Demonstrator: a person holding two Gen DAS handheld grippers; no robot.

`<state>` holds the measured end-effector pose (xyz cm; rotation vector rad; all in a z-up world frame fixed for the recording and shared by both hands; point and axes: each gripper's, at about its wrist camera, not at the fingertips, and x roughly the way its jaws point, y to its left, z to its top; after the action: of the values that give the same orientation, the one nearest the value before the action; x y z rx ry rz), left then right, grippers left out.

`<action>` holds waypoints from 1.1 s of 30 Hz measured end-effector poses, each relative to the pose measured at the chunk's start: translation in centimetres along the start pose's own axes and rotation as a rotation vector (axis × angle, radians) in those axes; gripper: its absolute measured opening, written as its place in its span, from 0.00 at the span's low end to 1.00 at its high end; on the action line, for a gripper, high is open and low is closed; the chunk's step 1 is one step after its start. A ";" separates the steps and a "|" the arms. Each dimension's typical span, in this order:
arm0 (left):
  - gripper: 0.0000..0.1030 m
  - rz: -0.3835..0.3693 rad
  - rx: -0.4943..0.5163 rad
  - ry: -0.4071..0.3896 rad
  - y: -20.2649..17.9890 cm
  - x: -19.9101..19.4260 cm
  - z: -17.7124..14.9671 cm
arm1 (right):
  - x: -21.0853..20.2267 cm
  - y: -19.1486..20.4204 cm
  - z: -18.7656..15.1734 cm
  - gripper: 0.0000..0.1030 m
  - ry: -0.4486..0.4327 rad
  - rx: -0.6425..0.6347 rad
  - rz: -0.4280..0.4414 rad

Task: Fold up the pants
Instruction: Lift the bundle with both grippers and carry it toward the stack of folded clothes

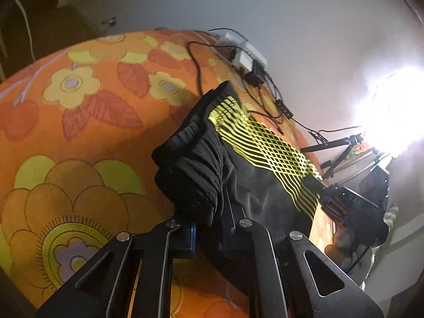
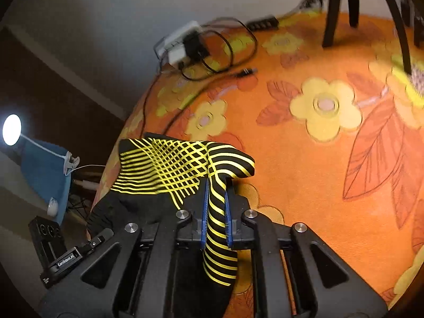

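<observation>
The pants [image 1: 246, 159] are black with a yellow lattice-stripe panel and hang lifted over the orange floral bedsheet [image 1: 79, 122]. My left gripper [image 1: 208, 228] is shut on the black gathered waistband end. My right gripper [image 2: 216, 212] is shut on the striped part of the pants [image 2: 169, 169], with cloth hanging down between its blue pads [image 2: 204, 212]. The right gripper also shows in the left wrist view [image 1: 334, 198] at the far end of the cloth. The cloth stretches between the two grippers.
A white power strip with black adapters and tangled cables [image 2: 185, 45] lies at the far edge of the bed [image 2: 318, 145]. Black tripod legs [image 2: 336, 8] stand on the bed at the upper right. A bright lamp [image 2: 12, 129] and blue cloth are off the bed's left side.
</observation>
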<state>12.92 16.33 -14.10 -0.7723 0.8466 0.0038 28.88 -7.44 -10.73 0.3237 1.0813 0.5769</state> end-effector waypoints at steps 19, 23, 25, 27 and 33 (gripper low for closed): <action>0.10 -0.107 0.233 -0.011 -10.0 -3.4 -1.5 | -12.0 6.1 0.7 0.09 -0.203 -0.197 -0.075; 0.10 -0.168 0.255 0.008 -12.8 -3.1 -2.7 | -15.7 5.5 0.6 0.09 -0.233 -0.208 -0.110; 0.10 -0.205 0.271 0.020 -14.7 -2.8 -3.5 | -17.9 4.9 0.7 0.09 -0.253 -0.209 -0.131; 0.10 -0.239 0.279 0.027 -16.5 -2.4 -4.1 | -20.0 3.9 0.8 0.09 -0.272 -0.203 -0.148; 0.10 -0.326 0.337 0.047 -22.9 -1.0 -5.9 | -26.8 0.2 1.9 0.09 -0.329 -0.185 -0.218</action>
<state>15.05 -3.83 -1.88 -0.5856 0.7334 -0.4379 21.29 -22.94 9.90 0.1299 0.7287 0.4073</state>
